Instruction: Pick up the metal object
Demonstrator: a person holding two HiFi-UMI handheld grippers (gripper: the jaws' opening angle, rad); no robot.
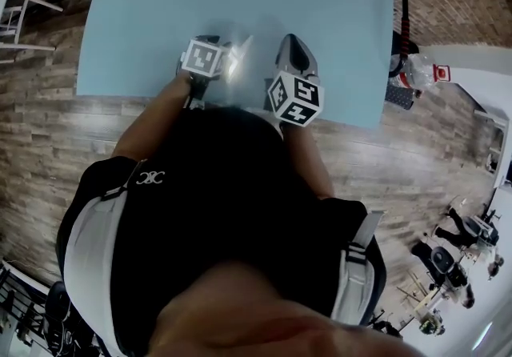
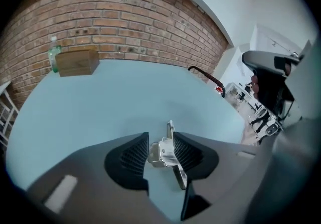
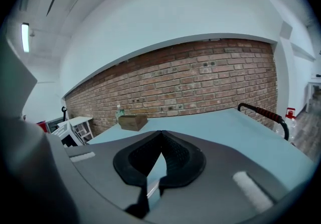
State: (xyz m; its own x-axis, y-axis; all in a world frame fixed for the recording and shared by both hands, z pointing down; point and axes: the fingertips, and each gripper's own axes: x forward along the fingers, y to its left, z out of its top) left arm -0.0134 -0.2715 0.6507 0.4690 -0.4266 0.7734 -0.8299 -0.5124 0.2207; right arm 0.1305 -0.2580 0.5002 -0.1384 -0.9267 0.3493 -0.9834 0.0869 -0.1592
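A small shiny metal bracket (image 2: pixel 165 152) lies on the light blue table (image 2: pixel 100 112). My left gripper (image 2: pixel 160 138) points down at it with the bracket between its pads. The bracket sits against the right pad, with a clear gap to the left pad, so the jaws stand open around it. In the head view the left gripper (image 1: pixel 226 58) is near the table's front edge, and the metal object (image 1: pixel 238 55) is a bright blur. My right gripper (image 3: pixel 160 135) is shut with nothing in it. It hovers just right of the left one (image 1: pixel 294 45).
A cardboard box (image 2: pixel 75 62) and a plastic bottle (image 2: pixel 53 53) stand at the table's far edge by the brick wall. A black and red handle (image 1: pixel 402 19) rises at the table's right side. A white chair (image 1: pixel 16 11) stands to the left.
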